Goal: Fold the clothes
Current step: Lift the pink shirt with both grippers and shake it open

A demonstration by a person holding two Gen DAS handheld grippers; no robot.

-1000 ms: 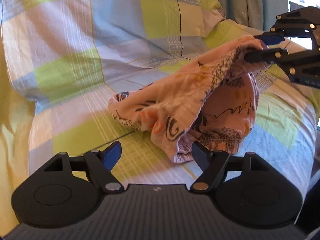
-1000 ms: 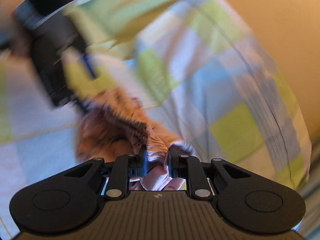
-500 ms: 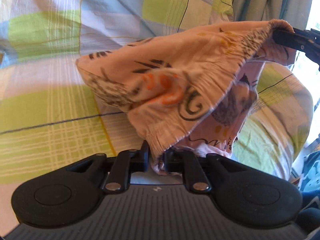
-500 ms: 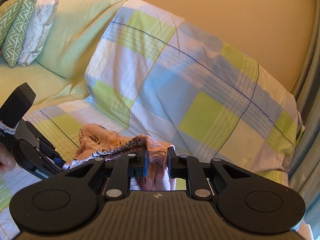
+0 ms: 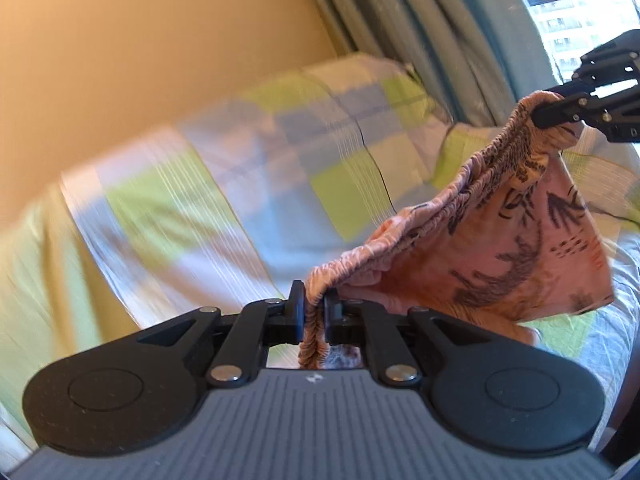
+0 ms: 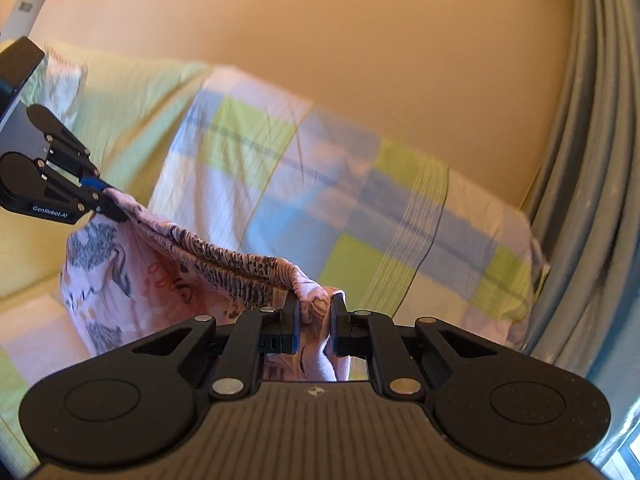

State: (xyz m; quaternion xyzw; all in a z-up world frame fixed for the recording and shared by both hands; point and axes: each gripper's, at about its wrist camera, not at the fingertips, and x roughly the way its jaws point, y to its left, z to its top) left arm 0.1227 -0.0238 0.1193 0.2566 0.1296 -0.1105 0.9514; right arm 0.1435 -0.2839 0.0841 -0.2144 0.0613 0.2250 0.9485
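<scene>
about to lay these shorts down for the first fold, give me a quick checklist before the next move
1. Left gripper clamped on the waistband: ok.
2. Right gripper on the other end, closing with cloth between the fingers: ok.
3. Pink patterned shorts lifted off the checked sofa cover: ok.
4. Waistband pulled straight between the grippers: not ok, it sags.
5. Legs hanging flat, untwisted: cannot tell, lower part bunched.

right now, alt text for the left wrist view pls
The left gripper pinches the gathered elastic waistband of a pink patterned cloth garment, lifted above a sofa draped in a green, blue and white checked sheet. At upper right the right gripper clamps the waistband's other end, its jaws closing.
</scene>
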